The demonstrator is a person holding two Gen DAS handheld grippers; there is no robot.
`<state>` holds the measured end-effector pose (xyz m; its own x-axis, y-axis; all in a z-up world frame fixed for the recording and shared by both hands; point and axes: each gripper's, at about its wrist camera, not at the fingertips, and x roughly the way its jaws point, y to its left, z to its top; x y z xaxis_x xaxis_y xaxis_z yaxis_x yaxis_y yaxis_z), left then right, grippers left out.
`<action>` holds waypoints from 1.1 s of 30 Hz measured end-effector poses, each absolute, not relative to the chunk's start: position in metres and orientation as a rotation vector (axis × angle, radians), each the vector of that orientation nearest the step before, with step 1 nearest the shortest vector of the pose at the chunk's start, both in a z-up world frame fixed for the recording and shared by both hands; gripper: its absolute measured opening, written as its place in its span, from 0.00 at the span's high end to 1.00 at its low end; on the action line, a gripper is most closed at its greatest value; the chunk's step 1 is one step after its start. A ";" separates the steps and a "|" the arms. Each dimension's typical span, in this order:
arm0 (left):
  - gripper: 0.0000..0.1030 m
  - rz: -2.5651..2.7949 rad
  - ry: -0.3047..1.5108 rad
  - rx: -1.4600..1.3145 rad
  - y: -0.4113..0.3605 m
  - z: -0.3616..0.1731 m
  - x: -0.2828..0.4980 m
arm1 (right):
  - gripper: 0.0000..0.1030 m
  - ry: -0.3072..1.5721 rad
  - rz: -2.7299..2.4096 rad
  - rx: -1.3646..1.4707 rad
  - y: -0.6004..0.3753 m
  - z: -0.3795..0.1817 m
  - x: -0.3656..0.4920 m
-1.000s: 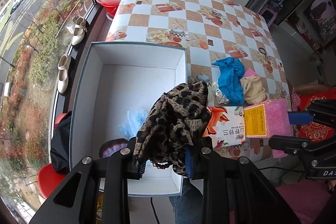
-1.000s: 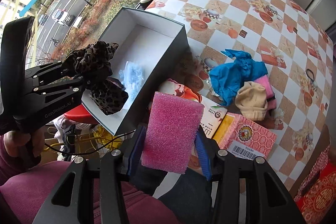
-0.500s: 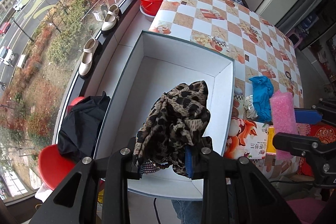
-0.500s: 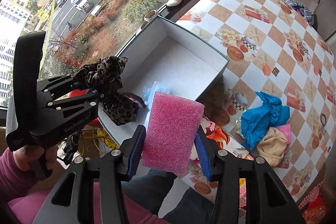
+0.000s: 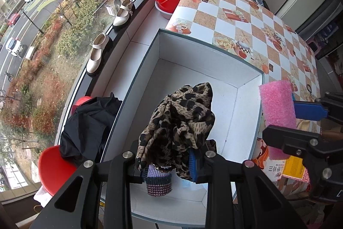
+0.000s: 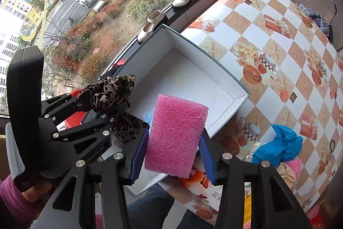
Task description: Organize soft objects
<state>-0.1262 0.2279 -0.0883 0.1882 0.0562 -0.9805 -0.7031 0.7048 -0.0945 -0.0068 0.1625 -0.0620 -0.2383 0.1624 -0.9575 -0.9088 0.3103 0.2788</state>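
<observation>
By the window, a checkered table (image 6: 268,40) carries an open white box (image 5: 205,61). My left tool (image 5: 167,164) grips a leopard-print cloth (image 5: 180,119) above the box, while my right tool (image 6: 173,156) clamps a pink sponge (image 6: 175,134) over the box's near corner.

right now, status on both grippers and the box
Left gripper shut on leopard scarf, over white box. Right gripper shut on pink sponge. Nothing blocking.

Hidden in the box
Leopard-print cloth (image 5: 178,119) is covering most of a knitted item (image 5: 158,185) and a pale blue thing beneath it.
</observation>
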 end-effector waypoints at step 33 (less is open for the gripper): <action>0.19 0.644 1.347 -0.602 0.235 -0.120 -0.112 | 0.51 1.522 1.165 -0.712 0.196 -0.108 0.008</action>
